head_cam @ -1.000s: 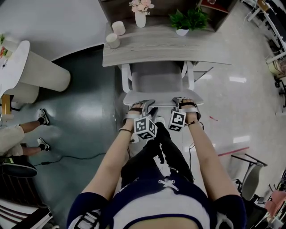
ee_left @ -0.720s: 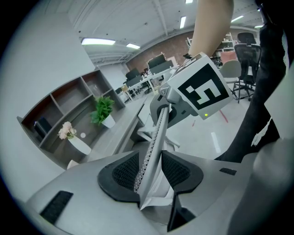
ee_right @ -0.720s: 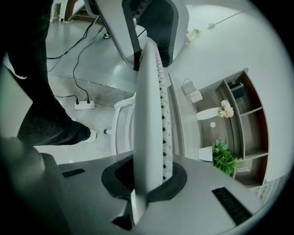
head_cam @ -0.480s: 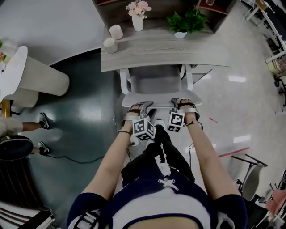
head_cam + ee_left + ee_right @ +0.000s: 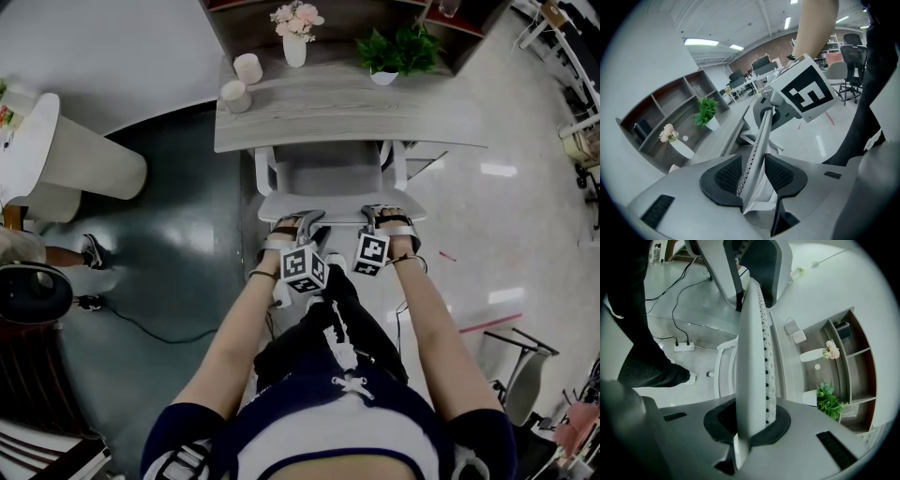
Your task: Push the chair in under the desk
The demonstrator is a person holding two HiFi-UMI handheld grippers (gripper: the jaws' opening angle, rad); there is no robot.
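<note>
In the head view a white chair [image 5: 328, 173] with a grey seat stands partly under the wood-grain desk [image 5: 347, 108]. Its backrest top edge [image 5: 337, 204] faces me. My left gripper [image 5: 302, 225] grips that edge left of centre, my right gripper [image 5: 382, 217] right of centre. In the left gripper view the perforated backrest [image 5: 757, 150] runs between the dark pads [image 5: 729, 176], and the left gripper [image 5: 754, 174] is shut on it. In the right gripper view the backrest [image 5: 752, 333] stands upright between the jaws, with the right gripper [image 5: 752, 423] clamped on it.
On the desk stand a flower vase [image 5: 294, 33], a potted plant [image 5: 394, 47] and two pale cylinders [image 5: 242, 81]. A white round table [image 5: 84, 155] and a person's foot [image 5: 89, 253] are at the left. A cable [image 5: 159, 328] crosses the dark floor. Another chair [image 5: 525, 366] is at the lower right.
Both grippers and the chair have edged slightly toward the desk. The person at the left has shifted, and a dark round shape now shows at the left edge.
</note>
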